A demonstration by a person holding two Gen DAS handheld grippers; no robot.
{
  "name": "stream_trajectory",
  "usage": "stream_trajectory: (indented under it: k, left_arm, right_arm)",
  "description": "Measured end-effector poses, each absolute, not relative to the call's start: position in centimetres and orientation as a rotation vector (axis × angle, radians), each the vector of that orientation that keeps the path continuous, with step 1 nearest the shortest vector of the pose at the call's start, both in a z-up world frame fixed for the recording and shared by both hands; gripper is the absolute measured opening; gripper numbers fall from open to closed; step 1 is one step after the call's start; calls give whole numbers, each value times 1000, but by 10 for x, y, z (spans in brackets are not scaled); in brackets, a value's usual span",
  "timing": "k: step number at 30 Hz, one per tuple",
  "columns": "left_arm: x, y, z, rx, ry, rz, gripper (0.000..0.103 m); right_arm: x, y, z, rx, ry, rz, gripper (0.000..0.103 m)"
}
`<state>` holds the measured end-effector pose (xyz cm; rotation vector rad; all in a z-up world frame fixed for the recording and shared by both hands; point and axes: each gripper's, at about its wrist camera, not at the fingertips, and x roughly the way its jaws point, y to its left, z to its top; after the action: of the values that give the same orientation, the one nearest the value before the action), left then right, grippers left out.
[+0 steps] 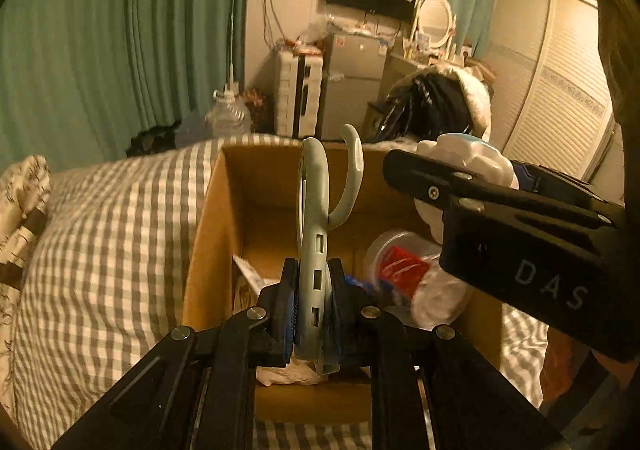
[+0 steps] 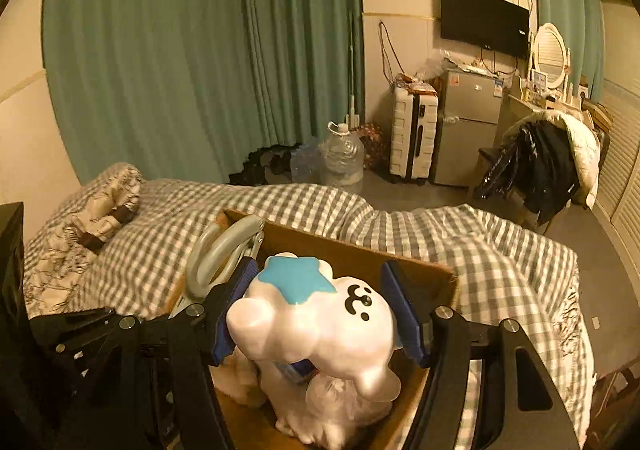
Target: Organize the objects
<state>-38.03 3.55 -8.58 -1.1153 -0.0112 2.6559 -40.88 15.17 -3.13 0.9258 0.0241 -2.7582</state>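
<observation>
Both tools are matte black. The left gripper [image 1: 311, 314] has angular black arms joined by round silver screws, and its fingers [image 1: 289, 306] carry blue ribbed pads. The right gripper [image 2: 320, 314] is built alike: black linkage arms with slotted cut-outs, silver screw heads at the joints, and blue pads [image 2: 402, 310]. Seen from the left camera, its black body bears pale letters "DAS".

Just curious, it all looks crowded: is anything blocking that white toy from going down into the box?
Partly. The white toy hangs over the open cardboard box, but a plastic cup already lies below it, and the hanger is alongside.
</observation>
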Motion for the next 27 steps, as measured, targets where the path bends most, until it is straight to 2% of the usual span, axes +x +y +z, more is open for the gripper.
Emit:
stream_trajectory:
  k: [4,5,6,7,8,10,17,22,27]
  left_arm:
    - [-385,34,-102,-1148,-41,2614,14]
    - [-386,34,-104,-1153,-40,2614,17]
    - [-387,34,-105,-1154,-42,2620,17]
    - [-387,33,-104,-1149,-44,2633,25]
    - [-386,31,-103,-1143,-47,2642,45]
    - [-381,29,-98,-1123,-55,2686,78]
    - [-355,23,-49,-1030,-38,2784,82]
    - [-311,21,14,-847,0,2867,97]
    - [-259,22,74,-672,70,2933,103]
  right_arm:
    - [-418,148,-44,923,42,-2794,65]
    - [-419,149,-45,917,38,-2804,68]
    - [-419,149,-46,914,35,-2805,82]
    - [-419,150,-47,909,31,-2809,93]
    - [-417,152,-46,900,25,-2821,94]
    - [-412,156,-43,875,-3,-2842,94]
    - [-382,177,-7,856,-68,-2884,94]
    - [-337,193,42,780,-85,-2936,94]
    - [-276,204,99,642,-55,-3001,101]
